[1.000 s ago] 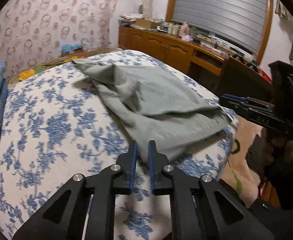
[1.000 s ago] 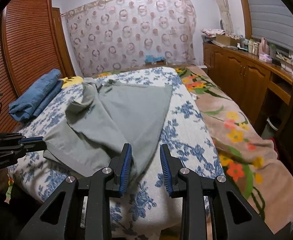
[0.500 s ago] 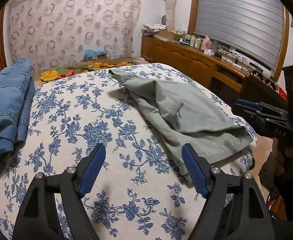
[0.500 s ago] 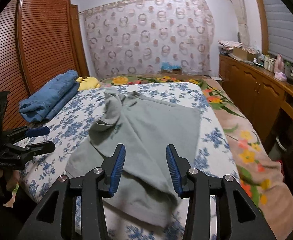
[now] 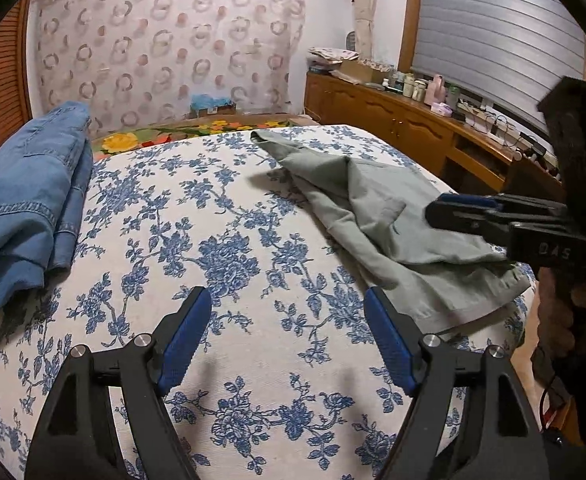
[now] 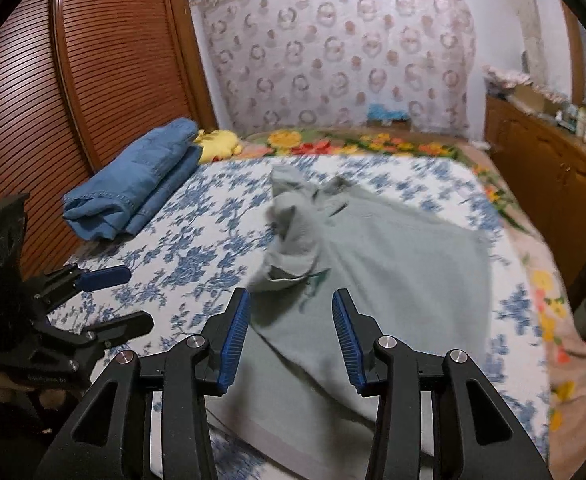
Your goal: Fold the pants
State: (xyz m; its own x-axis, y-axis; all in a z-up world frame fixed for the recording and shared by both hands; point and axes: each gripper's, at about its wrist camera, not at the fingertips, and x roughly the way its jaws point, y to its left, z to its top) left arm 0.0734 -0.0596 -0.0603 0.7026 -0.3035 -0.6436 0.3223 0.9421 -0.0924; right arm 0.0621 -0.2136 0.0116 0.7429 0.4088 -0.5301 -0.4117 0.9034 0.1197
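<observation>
Two grippers angled down over the bed (image 5: pixel 253 360), neither holding anything. Left gripper (image 5: pixel 287 340) spread wide above bare floral sheet, blue pads (image 5: pixel 181 340) clear of cloth, just opened from nearly closed. Right gripper (image 6: pixel 289 340) parted about halfway after opening a little, poised over the near end of the grey-green pants (image 6: pixel 393 272); probably not touching, though blur hides the gap. Pants crumpled on the bed's right half, one edge near the front. Folded denim (image 5: pixel 25 208) well apart at left
</observation>
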